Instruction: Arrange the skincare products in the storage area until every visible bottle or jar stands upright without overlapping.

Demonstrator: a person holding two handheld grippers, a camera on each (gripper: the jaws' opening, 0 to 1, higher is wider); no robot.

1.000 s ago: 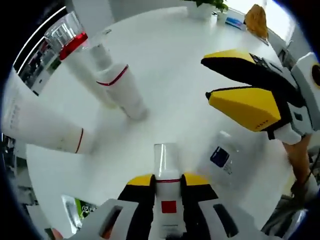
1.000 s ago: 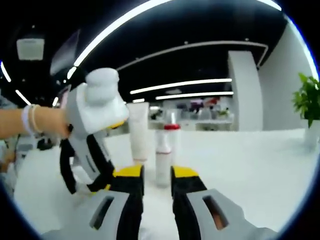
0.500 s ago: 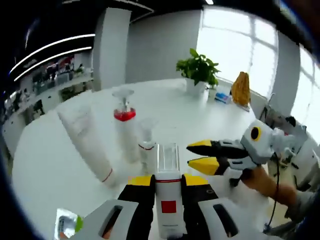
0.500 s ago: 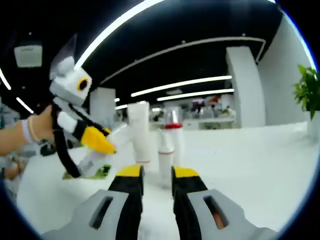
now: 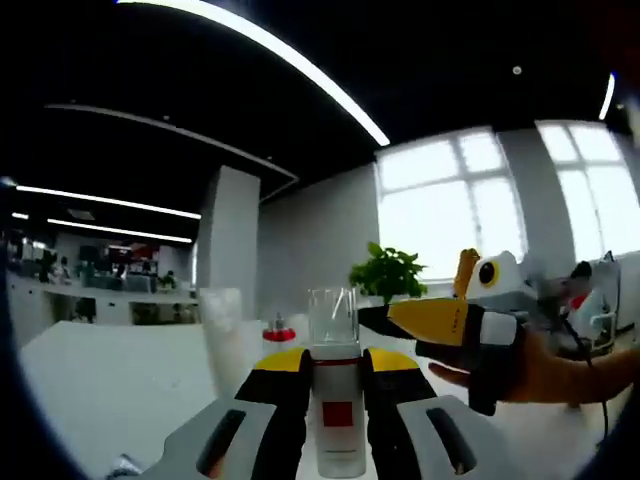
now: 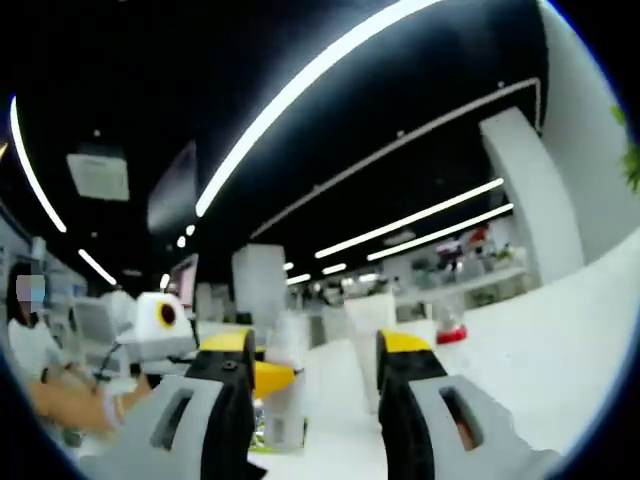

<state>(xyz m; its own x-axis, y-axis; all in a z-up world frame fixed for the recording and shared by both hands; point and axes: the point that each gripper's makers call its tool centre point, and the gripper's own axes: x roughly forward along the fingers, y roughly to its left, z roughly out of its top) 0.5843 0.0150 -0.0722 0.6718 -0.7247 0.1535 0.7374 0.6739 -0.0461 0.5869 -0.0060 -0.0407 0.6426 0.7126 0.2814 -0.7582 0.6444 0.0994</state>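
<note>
In the left gripper view, our left gripper (image 5: 338, 385) pinches a clear-capped bottle (image 5: 337, 405) upright between its jaws, a red square on its white body. At about 10 o'clock from it stands a white tube (image 5: 224, 338), and just past that a red-collared pump bottle (image 5: 279, 336). At 2 o'clock a hand (image 5: 545, 368) holds our right gripper (image 5: 425, 322). A plant (image 5: 388, 272) sits behind on the white table (image 5: 110, 390).

In the right gripper view, our right gripper (image 6: 316, 365) has its jaws spread with nothing between them. The tube (image 6: 369, 340) stands just beyond, the pump bottle (image 6: 450, 325) at 2 o'clock, and the left gripper (image 6: 262, 376) carries the bottle (image 6: 285, 395) at 9 o'clock.
</note>
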